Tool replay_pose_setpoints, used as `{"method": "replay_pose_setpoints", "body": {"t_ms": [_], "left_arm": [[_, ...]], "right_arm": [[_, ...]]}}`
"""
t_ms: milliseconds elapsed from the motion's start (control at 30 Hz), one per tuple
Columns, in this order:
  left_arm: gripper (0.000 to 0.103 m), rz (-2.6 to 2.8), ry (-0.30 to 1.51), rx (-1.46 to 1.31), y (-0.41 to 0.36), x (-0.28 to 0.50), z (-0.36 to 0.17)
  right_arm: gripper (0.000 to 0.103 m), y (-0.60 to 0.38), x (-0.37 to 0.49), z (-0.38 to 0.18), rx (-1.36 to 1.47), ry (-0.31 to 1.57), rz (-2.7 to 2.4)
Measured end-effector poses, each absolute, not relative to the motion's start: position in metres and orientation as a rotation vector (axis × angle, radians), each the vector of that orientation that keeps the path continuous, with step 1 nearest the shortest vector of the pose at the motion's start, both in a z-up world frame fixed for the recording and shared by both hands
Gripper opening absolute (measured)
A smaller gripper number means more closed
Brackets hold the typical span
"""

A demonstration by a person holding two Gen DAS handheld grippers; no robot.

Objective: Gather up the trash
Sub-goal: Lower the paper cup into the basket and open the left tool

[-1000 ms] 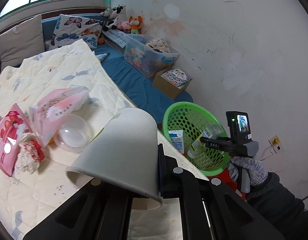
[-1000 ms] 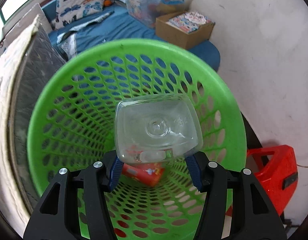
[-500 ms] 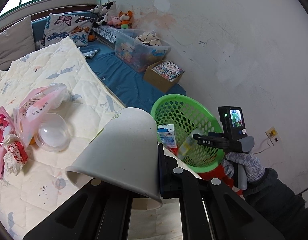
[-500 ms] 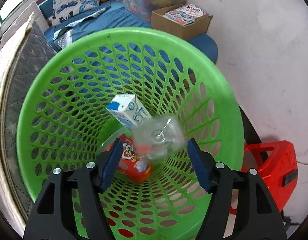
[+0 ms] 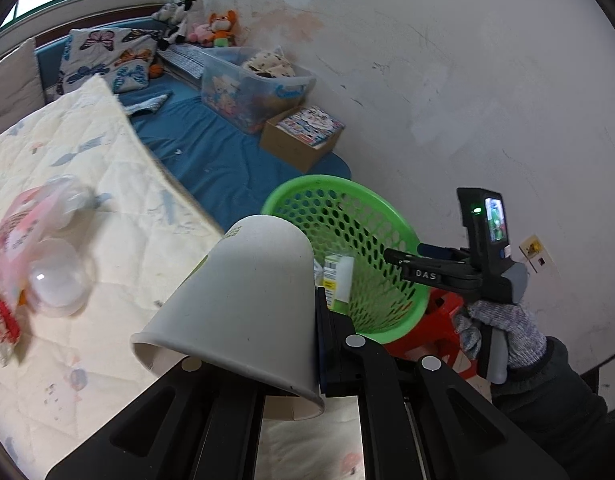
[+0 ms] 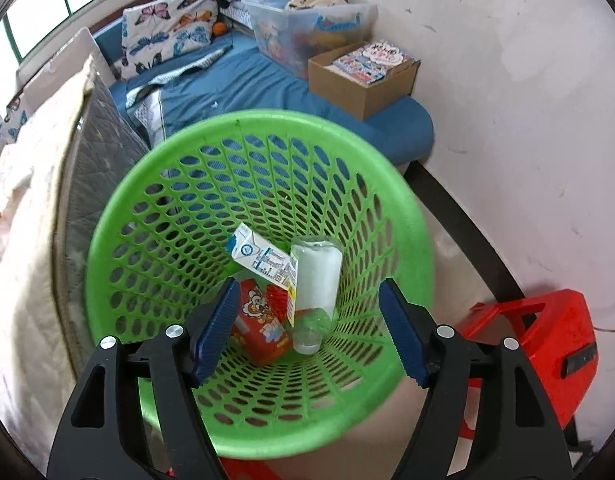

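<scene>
right gripper [image 6: 307,332] just opened wide, nothing between its fingers, hanging over the green basket [image 6: 387,184]; clear bottle [image 6: 316,276] lies inside. left gripper [image 5: 263,344] is clamped on a white paper cup [image 5: 247,300] near the basket

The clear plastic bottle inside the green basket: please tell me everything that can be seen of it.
The clear plastic bottle looks empty and see-through, with a white label around its body. It lies tilted in the green basket, its flat bottom up and its neck down near the floor. It leans against the white and blue carton and rests beside the red snack packet. The right gripper is open above it, not touching.
</scene>
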State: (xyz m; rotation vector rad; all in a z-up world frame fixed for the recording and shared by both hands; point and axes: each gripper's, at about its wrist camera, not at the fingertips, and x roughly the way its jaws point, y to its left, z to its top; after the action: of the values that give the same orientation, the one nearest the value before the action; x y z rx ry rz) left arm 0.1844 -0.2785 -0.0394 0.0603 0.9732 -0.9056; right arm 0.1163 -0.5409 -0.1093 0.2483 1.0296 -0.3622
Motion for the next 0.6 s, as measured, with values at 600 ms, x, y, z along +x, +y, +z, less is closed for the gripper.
{"method": "replay_pose_setpoints", "body": {"t_ms": [600], "left_arm": [[0.005,-0.987,1.108,0.228,-0.381,0.182,-0.093]], "right_arm": [[0.077,-0.555,0.051,-0.083,0.359,0.929,-0.370]]}}
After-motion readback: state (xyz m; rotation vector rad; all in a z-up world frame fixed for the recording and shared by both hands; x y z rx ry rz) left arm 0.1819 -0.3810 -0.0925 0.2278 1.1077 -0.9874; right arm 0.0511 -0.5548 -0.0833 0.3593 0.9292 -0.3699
